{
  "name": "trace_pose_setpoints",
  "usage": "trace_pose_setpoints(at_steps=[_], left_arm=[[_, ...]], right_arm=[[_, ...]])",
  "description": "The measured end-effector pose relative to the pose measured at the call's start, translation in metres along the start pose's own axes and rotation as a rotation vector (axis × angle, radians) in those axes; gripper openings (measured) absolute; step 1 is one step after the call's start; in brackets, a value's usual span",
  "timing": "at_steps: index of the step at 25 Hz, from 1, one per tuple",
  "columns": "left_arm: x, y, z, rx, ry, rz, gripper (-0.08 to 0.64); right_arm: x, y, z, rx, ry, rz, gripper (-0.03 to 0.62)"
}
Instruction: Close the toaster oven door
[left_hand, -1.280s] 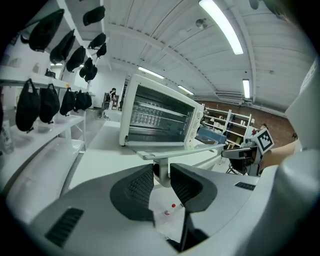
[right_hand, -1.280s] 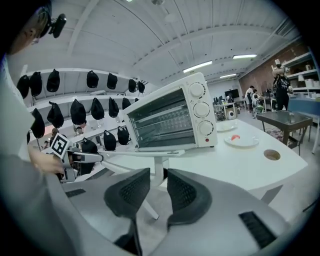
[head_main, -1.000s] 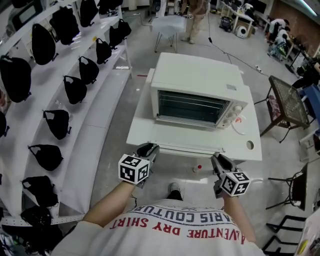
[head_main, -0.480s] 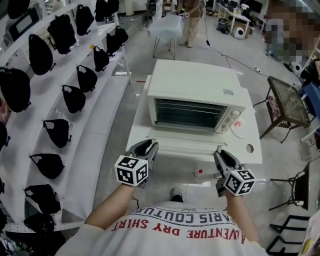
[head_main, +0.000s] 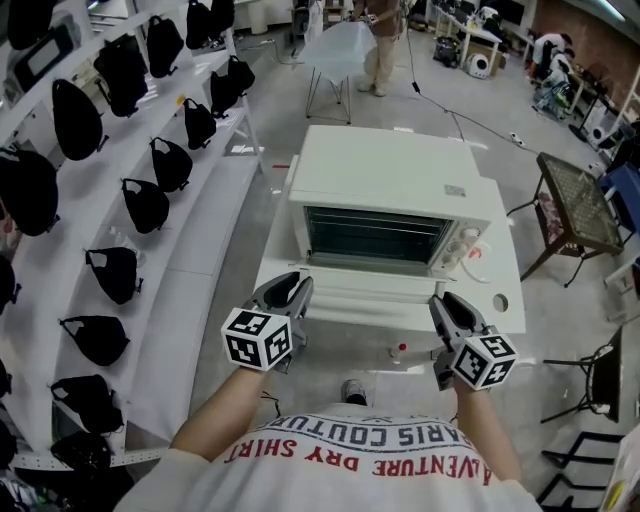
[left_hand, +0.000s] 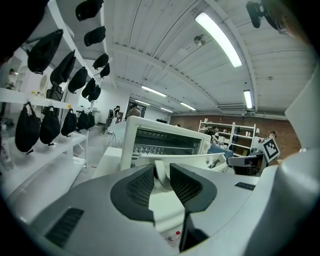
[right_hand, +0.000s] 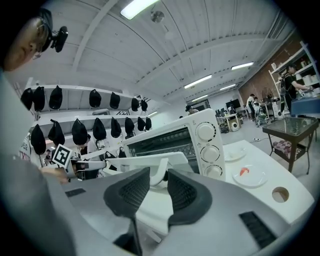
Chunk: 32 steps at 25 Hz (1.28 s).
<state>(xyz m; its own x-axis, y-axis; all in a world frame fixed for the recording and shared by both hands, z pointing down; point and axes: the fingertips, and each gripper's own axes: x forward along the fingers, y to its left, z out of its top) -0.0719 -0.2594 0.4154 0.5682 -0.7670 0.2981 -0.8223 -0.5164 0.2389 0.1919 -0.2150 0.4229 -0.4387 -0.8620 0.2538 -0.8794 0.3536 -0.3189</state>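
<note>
A white toaster oven (head_main: 385, 190) stands on a white table (head_main: 505, 318) with its door (head_main: 370, 282) hinged down toward me. The left gripper (head_main: 290, 292) grips the left end of the door handle (head_main: 365, 300). The right gripper (head_main: 446, 306) grips its right end. In the left gripper view the handle's white post (left_hand: 160, 170) sits between the dark pads of the left gripper (left_hand: 161, 182), with the oven (left_hand: 165, 141) beyond. In the right gripper view the right gripper (right_hand: 158, 187) is shut round the handle bracket (right_hand: 160, 172), beside the oven's knobs (right_hand: 206, 150).
White shelves with several black bags (head_main: 150, 190) run along the left. A small plate with a red bit (head_main: 478, 246) lies on the table right of the oven. A glass side table (head_main: 575, 200) stands at the right. A chair (head_main: 335, 50) and a standing person (head_main: 385, 40) are behind.
Both grippers have moved slightly forward and up with the handle. The door's front edge has come up a little toward the oven.
</note>
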Motion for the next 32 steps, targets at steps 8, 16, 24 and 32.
trace_pose_setpoints(at_steps=[8,16,24,32], left_arm=[[0.01,0.003,0.022,0.012,-0.024,0.007,0.118],[0.023,0.01,0.043,-0.001,-0.062,0.014,0.117],[0.039,0.017,0.061,0.007,-0.068,0.014,0.117],[0.055,0.024,0.077,0.007,-0.079,0.043,0.117]], right_arm=[[0.009,-0.003,0.021,-0.004,-0.028,0.012,0.117],[0.024,-0.009,0.044,0.015,-0.062,0.035,0.118],[0.039,-0.016,0.062,0.032,-0.073,0.052,0.121],[0.055,-0.024,0.079,0.037,-0.081,0.071,0.124]])
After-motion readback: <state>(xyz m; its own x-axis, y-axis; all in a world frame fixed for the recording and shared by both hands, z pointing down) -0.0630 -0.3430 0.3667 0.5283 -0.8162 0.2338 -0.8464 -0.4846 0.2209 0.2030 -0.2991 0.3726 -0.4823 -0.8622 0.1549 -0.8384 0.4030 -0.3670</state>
